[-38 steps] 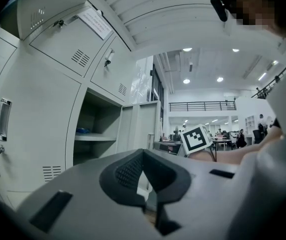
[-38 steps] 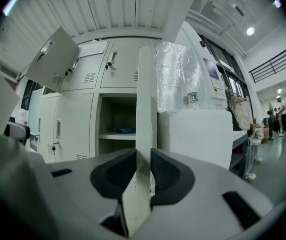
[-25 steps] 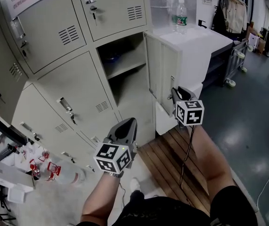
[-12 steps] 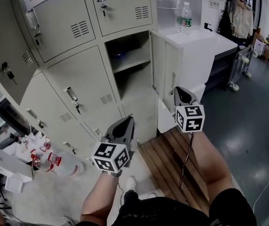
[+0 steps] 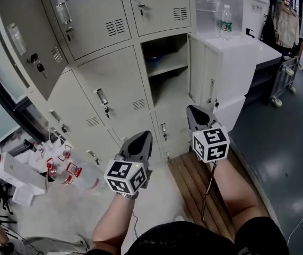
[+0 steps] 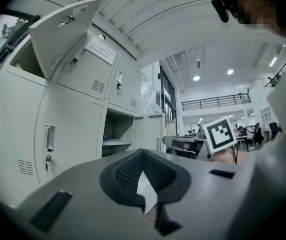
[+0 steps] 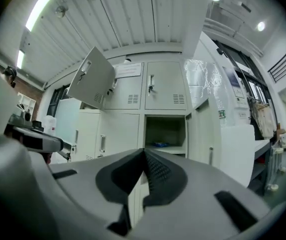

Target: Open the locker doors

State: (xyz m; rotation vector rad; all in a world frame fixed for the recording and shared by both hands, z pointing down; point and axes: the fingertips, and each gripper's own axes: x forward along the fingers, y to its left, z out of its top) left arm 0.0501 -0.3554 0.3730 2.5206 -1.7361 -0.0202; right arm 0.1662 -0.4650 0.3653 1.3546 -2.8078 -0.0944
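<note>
Already open, far-left door [image 5: 24, 41]: swung out from the upper row, key hanging from its lock.
Closed middle door [image 5: 117, 86]: next in line by my judgement; flush in its frame, in front of and above the left gripper.
Build: judged thin painted sheet steel, so light and stiff, swinging freely once unlatched. The smooth face would offer the pads no hold.
Pull handle [image 5: 102, 96]: upright, towards the door's left edge; the proper place to take hold. The small key [image 5: 106, 110] under it looks easily bent and is best avoided.
Left gripper [image 5: 144, 135]: clenched, tips together, nothing grasped; well apart from any door.
Open compartment [image 5: 167, 62]: shelf exposed, a small blue item on it.
Lower door [image 5: 167, 129]: closed, beneath that compartment, between the two grippers in the head view.
Right gripper [image 5: 192, 109]: jaws have just been closing and now meet with nothing between them; it touches no door.
Right-hand door [image 5: 204, 84]: standing fully open.
</note>
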